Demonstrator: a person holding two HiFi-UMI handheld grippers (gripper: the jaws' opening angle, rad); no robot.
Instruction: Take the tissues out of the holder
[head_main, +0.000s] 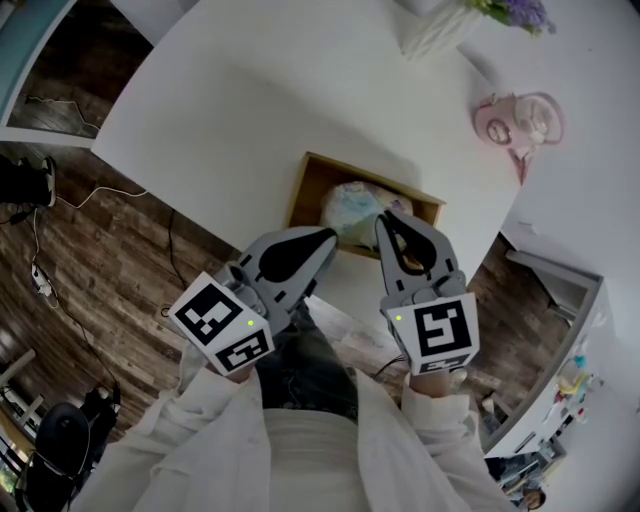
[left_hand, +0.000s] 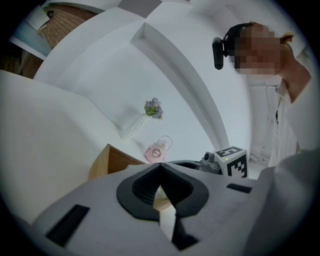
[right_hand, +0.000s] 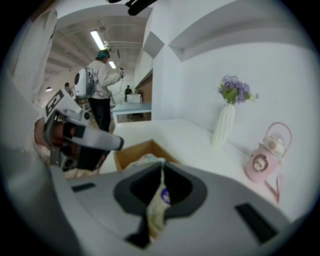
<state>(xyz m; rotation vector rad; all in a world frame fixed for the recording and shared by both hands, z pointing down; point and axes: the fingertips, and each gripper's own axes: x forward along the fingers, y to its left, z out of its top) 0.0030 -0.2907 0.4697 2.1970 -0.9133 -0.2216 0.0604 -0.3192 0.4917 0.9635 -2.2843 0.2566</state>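
A wooden holder stands near the front edge of the white table. A pastel-printed tissue pack lies in it. My right gripper reaches into the holder from the right and is shut on the tissue pack, whose wrapper is pinched between the jaws. My left gripper hovers at the holder's front edge, shut with nothing in it; its tips meet in front of the holder. The holder also shows in the right gripper view.
A white ribbed vase with purple flowers stands at the back of the table, and a pink bottle with a handle stands to the right. The table ends close to my body, over the wooden floor. A person stands far off.
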